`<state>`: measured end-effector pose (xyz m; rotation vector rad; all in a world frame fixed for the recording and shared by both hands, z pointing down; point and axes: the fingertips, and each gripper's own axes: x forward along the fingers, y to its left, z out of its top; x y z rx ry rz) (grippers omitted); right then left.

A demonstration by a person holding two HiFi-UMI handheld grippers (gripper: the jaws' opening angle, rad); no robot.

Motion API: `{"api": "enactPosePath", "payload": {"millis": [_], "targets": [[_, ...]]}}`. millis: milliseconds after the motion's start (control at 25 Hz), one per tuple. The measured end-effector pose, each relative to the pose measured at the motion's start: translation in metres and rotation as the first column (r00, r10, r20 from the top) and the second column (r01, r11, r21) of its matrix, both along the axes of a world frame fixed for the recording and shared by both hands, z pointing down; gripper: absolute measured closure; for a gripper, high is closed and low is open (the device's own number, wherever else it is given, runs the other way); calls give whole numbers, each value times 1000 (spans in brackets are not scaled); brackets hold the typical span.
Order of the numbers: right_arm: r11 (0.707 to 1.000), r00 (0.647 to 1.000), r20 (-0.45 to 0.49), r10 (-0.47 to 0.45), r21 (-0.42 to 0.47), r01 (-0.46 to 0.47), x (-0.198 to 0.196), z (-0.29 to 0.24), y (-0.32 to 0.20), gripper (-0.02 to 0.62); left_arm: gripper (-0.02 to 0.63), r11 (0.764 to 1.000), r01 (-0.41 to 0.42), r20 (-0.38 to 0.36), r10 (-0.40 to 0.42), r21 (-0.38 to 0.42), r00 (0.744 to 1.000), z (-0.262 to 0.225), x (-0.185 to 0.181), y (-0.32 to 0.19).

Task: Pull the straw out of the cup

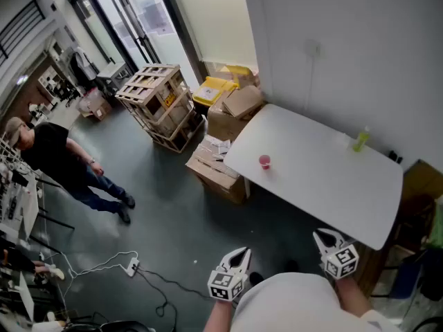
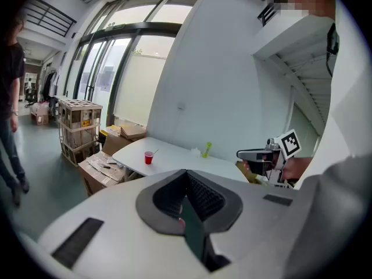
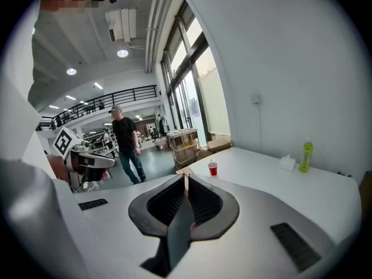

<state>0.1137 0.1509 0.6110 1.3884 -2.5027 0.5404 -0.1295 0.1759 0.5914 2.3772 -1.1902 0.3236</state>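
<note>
A small red cup (image 1: 264,161) with a thin straw in it stands near the left edge of a white table (image 1: 325,185). The same cup (image 2: 149,157) (image 3: 213,168) shows far ahead in both gripper views. Both grippers are held close to the person's body, well short of the table. My left gripper (image 1: 239,254) is shut, its jaws pressed together with nothing between them (image 2: 186,174). On the right, just off the table's near corner, my right gripper (image 1: 324,236) is also shut and empty (image 3: 186,176).
A green bottle (image 1: 360,140) and a white tissue pack (image 1: 344,141) stand at the table's far side. Cardboard boxes (image 1: 216,168) and wooden crates (image 1: 158,102) sit left of the table. A person (image 1: 66,163) walks on the floor at left. A cable with power strip (image 1: 131,265) lies near my feet.
</note>
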Motion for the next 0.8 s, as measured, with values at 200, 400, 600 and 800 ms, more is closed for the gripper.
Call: {"api": "enactPosePath", "payload": {"millis": [200,400,600,800], "targets": [[1000,1000,-6,-12,-8,12,1,-5,-4,548,604,1000,3,0,-3,5,1000,-3,5,-3],[999,999,-4,-35,-2,35,3,-9,-11,548,604,1000,13,6,-13,12,1000,-7,10,-10],[998,998,11,-60,-7,60,11,-8,-15,548,604,1000,23,11,-23,10,1000,-7,21,-10],[996,995,18,-93,-9,93,20,-5,-19,548,604,999,48,18,-48,6,999,-3,32,-8]]}}
